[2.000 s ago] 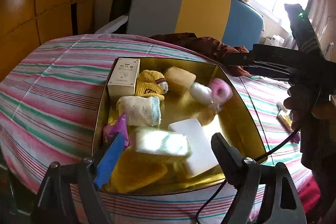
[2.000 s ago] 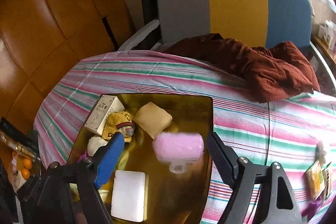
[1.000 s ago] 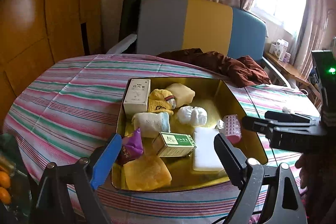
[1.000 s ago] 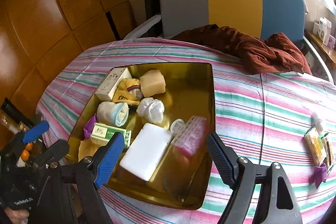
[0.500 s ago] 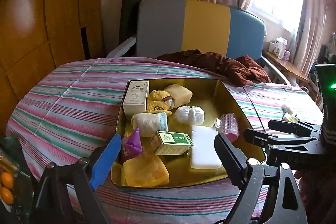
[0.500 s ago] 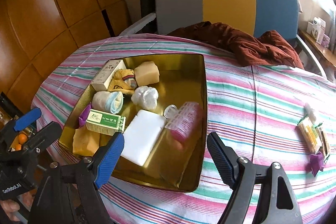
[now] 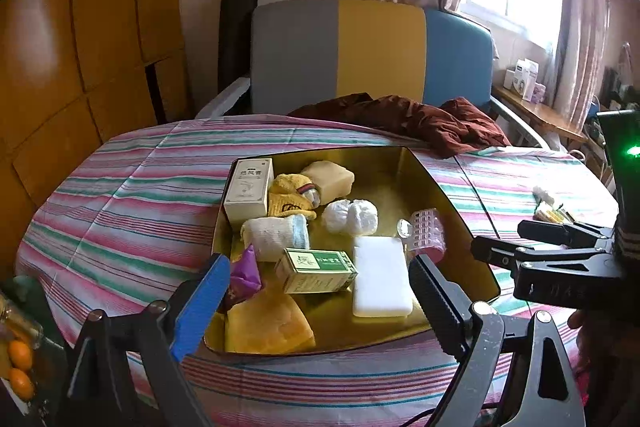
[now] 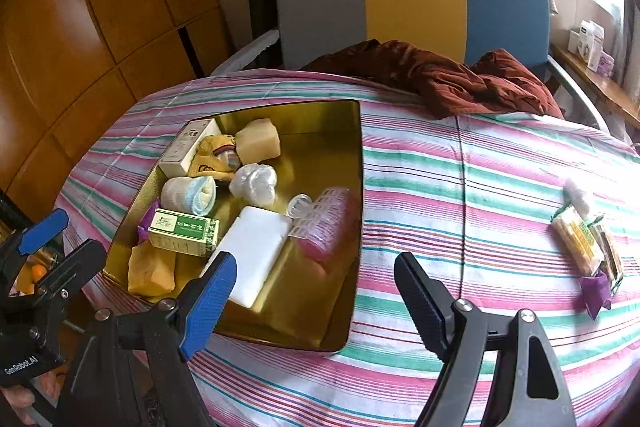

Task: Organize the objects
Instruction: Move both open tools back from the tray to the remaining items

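Landmark: gold tray (image 7: pixel 452 187) (image 8: pixel 356 211), set on a table covered by a striped cloth (image 7: pixel 120 211) (image 8: pixel 460 195).
Left gripper (image 7: pixel 320 291): held above the near edge of the tray; jaws are spread wide, nothing is seen between them.
Right gripper (image 8: pixel 316 291): held above the near right corner of the tray; jaws are spread wide, nothing is gripped.
Pink hair roller (image 7: pixel 428 235) (image 8: pixel 324 227): lies inside the tray against its right wall, a small clear cap (image 8: pixel 300 205) touching its far end.
White flat box (image 7: pixel 380 275) (image 8: pixel 252 251): lies inside the tray, just left of the roller.
Green carton (image 7: pixel 320 269) (image 8: pixel 184 231): lies inside the tray, left of the white box.
White upright carton (image 7: pixel 248 187) (image 8: pixel 188 145): stands in the far left corner of the tray.
Yellow knit item (image 7: pixel 290 201): just right of the upright carton.
Rolled white sock (image 7: pixel 276 237) (image 8: pixel 190 195): inside the tray, by its left wall.
White crumpled bundle (image 7: pixel 350 217) (image 8: pixel 254 183): near the tray's middle.
Orange-yellow cloth (image 7: pixel 268 323): in the near left corner of the tray.
Snack packets (image 8: pixel 584 239): on the cloth, well right of the tray.
Brown garment (image 7: pixel 420 119) (image 8: pixel 440 79): heaped beyond the tray, at the table's far edge.
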Action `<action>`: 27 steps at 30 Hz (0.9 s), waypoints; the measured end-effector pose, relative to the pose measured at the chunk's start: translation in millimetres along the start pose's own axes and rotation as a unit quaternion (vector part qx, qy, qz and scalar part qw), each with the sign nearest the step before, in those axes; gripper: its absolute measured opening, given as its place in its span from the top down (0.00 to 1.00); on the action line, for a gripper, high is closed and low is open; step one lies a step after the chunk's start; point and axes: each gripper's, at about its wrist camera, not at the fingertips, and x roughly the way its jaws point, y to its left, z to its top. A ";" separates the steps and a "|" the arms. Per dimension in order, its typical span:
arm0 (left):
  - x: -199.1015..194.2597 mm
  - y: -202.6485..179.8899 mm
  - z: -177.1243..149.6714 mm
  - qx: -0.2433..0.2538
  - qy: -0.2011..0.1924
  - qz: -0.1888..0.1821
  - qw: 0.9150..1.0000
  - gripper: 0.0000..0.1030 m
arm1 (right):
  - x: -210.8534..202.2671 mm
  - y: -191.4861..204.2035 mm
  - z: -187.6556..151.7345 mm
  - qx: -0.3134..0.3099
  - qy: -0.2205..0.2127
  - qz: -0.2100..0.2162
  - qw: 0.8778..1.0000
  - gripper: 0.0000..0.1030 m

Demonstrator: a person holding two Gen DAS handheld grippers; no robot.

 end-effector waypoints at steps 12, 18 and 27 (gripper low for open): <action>2.9 -26.1 2.9 0.034 0.002 -0.014 0.999 0.11 | -12.0 -44.1 -6.2 0.032 -0.003 -0.033 0.999 0.20; 8.1 -49.9 9.5 0.063 0.001 -0.034 0.997 0.11 | -23.4 -94.2 -14.2 0.086 0.005 -0.050 0.995 0.20; 19.6 -93.5 24.2 0.102 0.000 -0.076 0.992 0.11 | -62.0 -193.8 -35.0 0.190 0.012 -0.121 0.974 0.20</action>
